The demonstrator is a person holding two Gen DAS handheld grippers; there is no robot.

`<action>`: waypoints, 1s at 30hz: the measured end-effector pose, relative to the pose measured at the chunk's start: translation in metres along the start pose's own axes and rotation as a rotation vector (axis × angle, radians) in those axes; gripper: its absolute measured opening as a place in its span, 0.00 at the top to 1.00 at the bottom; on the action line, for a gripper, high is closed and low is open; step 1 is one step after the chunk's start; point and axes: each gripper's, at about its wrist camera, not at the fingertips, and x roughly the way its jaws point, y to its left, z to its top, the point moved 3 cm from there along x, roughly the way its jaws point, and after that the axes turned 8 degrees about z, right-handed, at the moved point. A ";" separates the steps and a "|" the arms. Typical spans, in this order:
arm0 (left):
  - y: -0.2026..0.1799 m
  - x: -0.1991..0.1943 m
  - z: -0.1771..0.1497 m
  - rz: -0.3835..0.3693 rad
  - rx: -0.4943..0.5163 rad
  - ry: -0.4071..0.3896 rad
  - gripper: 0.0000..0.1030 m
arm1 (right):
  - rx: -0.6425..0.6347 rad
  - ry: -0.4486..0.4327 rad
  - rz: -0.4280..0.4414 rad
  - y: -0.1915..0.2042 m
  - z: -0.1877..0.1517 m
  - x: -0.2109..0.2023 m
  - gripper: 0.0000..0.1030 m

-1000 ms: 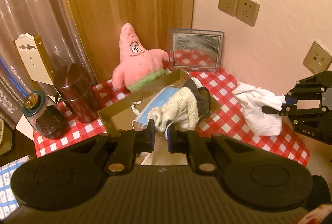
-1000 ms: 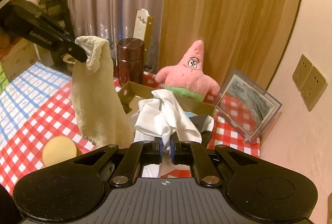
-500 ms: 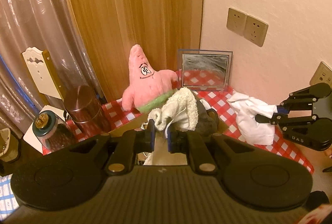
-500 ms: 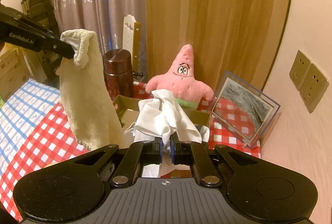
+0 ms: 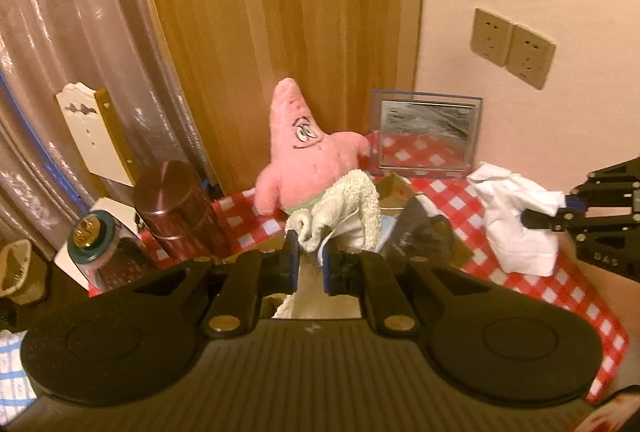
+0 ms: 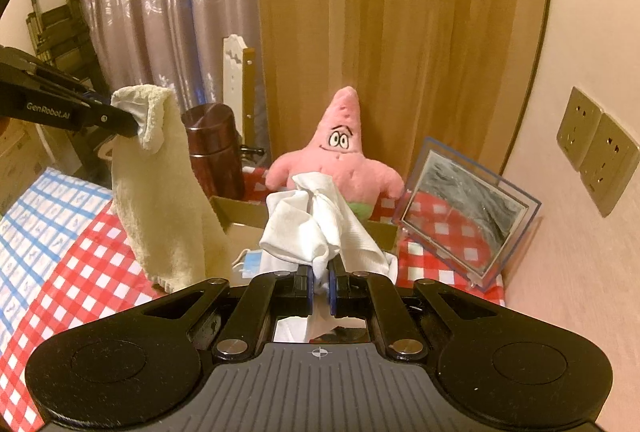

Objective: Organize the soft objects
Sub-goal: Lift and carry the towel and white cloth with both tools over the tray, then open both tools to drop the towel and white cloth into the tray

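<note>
The left gripper [image 5: 310,264] pinched a cream towel [image 6: 160,187] and the right gripper [image 6: 320,286] a white cloth [image 6: 316,224], both hanging above the cardboard box [image 6: 240,216]; the next move, I judged, was lowering them in.

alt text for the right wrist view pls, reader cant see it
The right claw grips a bunched white cloth above a cardboard box on a red checked tablecloth. At left, the left claw holds up a hanging cream towel; a pink starfish plush sits behind.
</note>
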 end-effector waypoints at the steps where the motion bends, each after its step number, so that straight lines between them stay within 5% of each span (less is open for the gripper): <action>1: 0.001 0.003 0.001 0.011 0.001 -0.003 0.91 | 0.002 -0.001 -0.001 -0.002 0.001 0.003 0.93; 14: 0.004 0.061 0.008 0.069 0.008 -0.006 0.91 | 0.086 -0.013 -0.006 -0.031 -0.002 0.049 0.93; 30: -0.022 0.178 -0.065 0.012 0.061 0.185 0.90 | 0.188 0.089 0.082 -0.043 -0.039 0.134 0.93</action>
